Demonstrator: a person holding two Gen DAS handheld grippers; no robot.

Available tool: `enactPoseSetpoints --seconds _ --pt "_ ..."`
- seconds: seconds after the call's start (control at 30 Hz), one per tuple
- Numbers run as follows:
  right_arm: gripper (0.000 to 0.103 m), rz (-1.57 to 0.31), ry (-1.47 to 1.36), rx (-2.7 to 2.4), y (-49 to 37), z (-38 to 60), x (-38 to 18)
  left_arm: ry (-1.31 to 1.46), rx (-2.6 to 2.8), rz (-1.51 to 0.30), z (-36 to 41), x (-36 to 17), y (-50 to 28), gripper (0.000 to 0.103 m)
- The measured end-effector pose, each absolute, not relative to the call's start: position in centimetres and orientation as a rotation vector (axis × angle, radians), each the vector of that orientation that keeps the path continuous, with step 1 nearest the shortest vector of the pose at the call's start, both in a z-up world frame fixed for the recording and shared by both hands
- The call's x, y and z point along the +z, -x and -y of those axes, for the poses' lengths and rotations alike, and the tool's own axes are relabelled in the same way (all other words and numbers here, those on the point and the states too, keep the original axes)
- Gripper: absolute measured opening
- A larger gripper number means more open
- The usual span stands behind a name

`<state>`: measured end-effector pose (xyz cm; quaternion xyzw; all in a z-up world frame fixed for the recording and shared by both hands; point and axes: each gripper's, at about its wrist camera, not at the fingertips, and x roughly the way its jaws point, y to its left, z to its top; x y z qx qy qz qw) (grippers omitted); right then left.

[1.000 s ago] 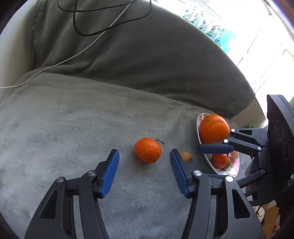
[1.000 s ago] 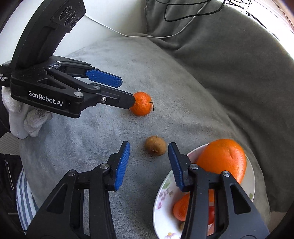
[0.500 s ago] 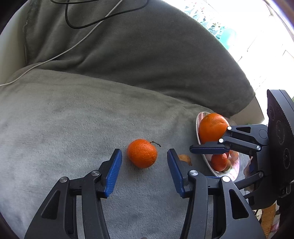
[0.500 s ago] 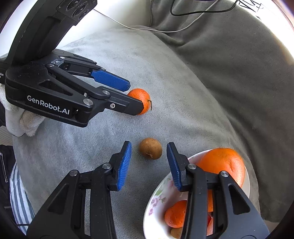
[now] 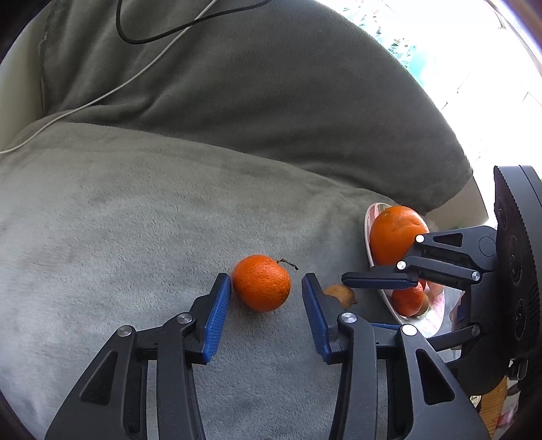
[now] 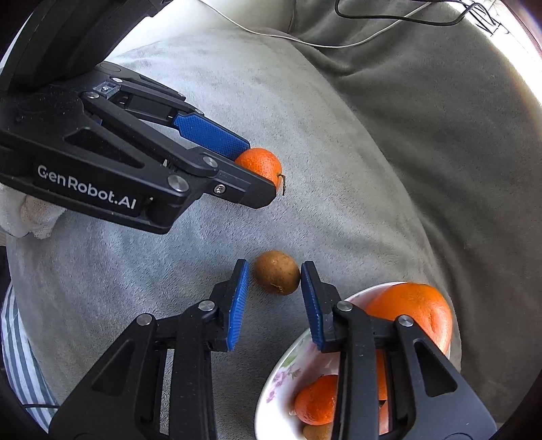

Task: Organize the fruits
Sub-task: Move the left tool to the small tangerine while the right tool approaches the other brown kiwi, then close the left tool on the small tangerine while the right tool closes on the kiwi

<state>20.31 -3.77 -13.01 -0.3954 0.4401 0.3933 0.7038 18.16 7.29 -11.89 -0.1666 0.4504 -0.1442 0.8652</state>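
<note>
**Both hand-held grippers closing around fruit on the grey cushion**

The left hand-held gripper (image 5: 266, 291) sits low over the grey cushion (image 5: 118, 220) with a small tangerine (image 5: 261, 282) between its blue pads. Its jaws have just been closing. The left pad lies right at the fruit's skin, while a narrow gap shows between the fruit and the right pad, so the tangerine is framed but not clamped. The tangerine rests on the cushion, its short stem pointing right.

The right hand-held gripper (image 6: 274, 282) points steeply down at a small brown fruit (image 6: 277, 272), which lies on the cushion just to the near right of the tangerine. Its jaws too have just been closing. The right pad looks to be touching the brown fruit, and a sliver of cushion shows between the fruit and the left pad, so the fruit is not pinched yet.

A flowered plate (image 6: 281, 372) sits at the right edge of the cushion, just beside the brown fruit. It holds a large orange (image 6: 416, 311) on its far side and a smaller orange fruit (image 6: 315, 402) nearer, with other small fruits partly hidden behind the gripper.

A white-gloved hand (image 6: 30, 216) shows behind the left gripper in the right wrist view. A white cable (image 5: 111, 91) and a black cable (image 5: 162, 30) trail over the darker back cushion (image 5: 271, 118).
</note>
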Motion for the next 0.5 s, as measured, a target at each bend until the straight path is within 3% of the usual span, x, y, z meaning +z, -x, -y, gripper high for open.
enactPoseSetpoints --seconds 0.13,0.5 --pt "0.03 -0.974 0.879 0.869 -20.5 3.64 -13.05 0.357 -0.295 -0.944 -7.28 -12.22 -18.31 0.035" --pt "0.029 -0.953 0.833 0.848 -20.19 4.42 -12.95 0.359 -0.284 -0.923 -7.44 -11.86 -17.73 0.034"
